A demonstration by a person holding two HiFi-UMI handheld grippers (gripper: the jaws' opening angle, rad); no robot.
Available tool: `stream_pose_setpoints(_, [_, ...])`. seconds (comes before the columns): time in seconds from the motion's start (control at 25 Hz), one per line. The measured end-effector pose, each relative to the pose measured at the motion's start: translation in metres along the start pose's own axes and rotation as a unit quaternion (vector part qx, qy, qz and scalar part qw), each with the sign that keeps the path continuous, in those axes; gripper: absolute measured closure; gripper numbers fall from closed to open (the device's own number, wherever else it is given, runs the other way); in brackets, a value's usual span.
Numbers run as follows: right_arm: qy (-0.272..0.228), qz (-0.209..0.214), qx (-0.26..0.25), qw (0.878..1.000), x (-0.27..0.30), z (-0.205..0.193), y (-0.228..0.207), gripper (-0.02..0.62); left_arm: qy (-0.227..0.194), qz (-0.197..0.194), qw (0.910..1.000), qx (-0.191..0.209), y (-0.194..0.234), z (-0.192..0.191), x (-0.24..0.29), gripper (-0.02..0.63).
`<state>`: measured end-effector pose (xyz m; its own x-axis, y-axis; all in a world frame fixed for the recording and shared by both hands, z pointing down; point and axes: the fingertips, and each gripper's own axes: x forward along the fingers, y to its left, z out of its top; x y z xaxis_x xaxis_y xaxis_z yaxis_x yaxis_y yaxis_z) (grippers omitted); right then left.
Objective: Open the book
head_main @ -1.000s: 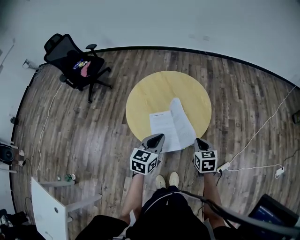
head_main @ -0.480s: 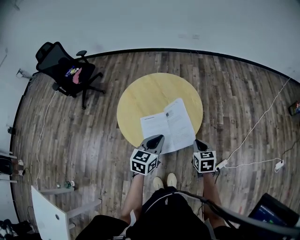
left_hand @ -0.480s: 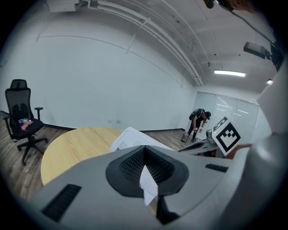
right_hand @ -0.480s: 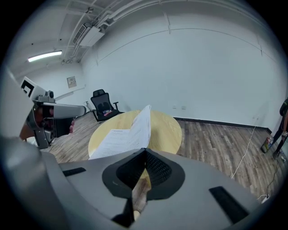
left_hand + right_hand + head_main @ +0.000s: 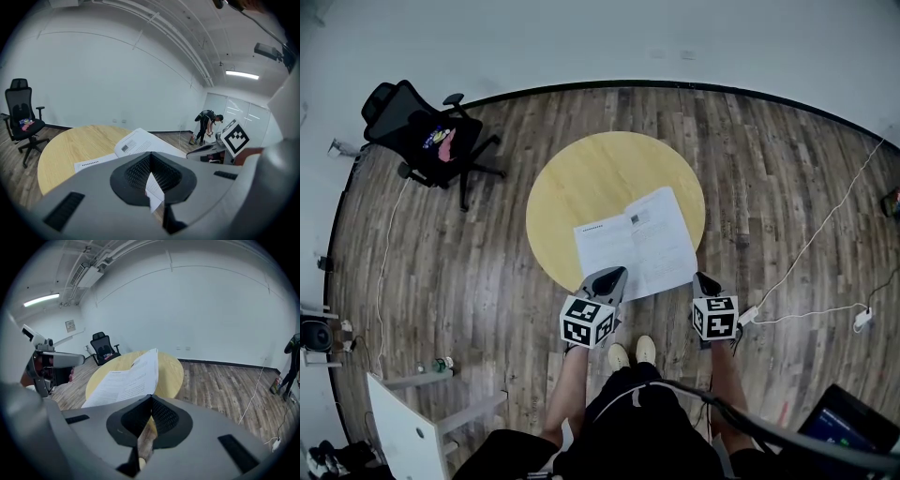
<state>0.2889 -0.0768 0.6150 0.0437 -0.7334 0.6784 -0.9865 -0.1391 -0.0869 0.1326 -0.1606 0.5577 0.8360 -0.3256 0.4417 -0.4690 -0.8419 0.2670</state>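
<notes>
The book (image 5: pixel 633 244) is lying open at the near edge of the round table (image 5: pixel 581 178), its right page tilting up. The left tool (image 5: pixel 612 275) is pinching its near left edge, jaws closed on paper. The right tool (image 5: pixel 703 278) is likewise gripping the near right corner. An office chair (image 5: pixel 422 136) is standing far left, and a cable (image 5: pixel 806 253) is trailing across the floor (image 5: pixel 487 272) at right.

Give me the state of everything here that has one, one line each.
book, open, lying on the table
left gripper, shut on the book's near left corner
right gripper, shut on the book's near right corner
chair, upright, nobody in it
</notes>
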Motion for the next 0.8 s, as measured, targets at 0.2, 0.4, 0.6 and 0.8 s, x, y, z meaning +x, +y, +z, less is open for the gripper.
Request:
stream_pose_setpoints(0.2, [0.01, -0.004, 0.007, 1.0, 0.01, -0.009, -0.013, 0.588, 0.005, 0.002, 1.0, -0.008, 0.006, -0.008, 0.009, 0.607])
stream_pose_setpoints(0.4, [0.022, -0.008, 0.014, 1.0, 0.019, -0.017, -0.019, 0.588, 0.012, 0.006, 0.9998, -0.016, 0.015, -0.015, 0.017, 0.607])
stream_pose_setpoints(0.6, [0.033, -0.012, 0.017, 0.999, 0.029, -0.028, -0.026, 0.588, 0.019, 0.01, 0.9995, -0.024, 0.024, -0.024, 0.024, 0.607])
stream_pose_setpoints(0.8, [0.047, -0.015, 0.017, 0.999, 0.037, -0.038, -0.031, 0.588, 0.028, 0.012, 0.9989, -0.034, 0.029, -0.037, 0.028, 0.607])
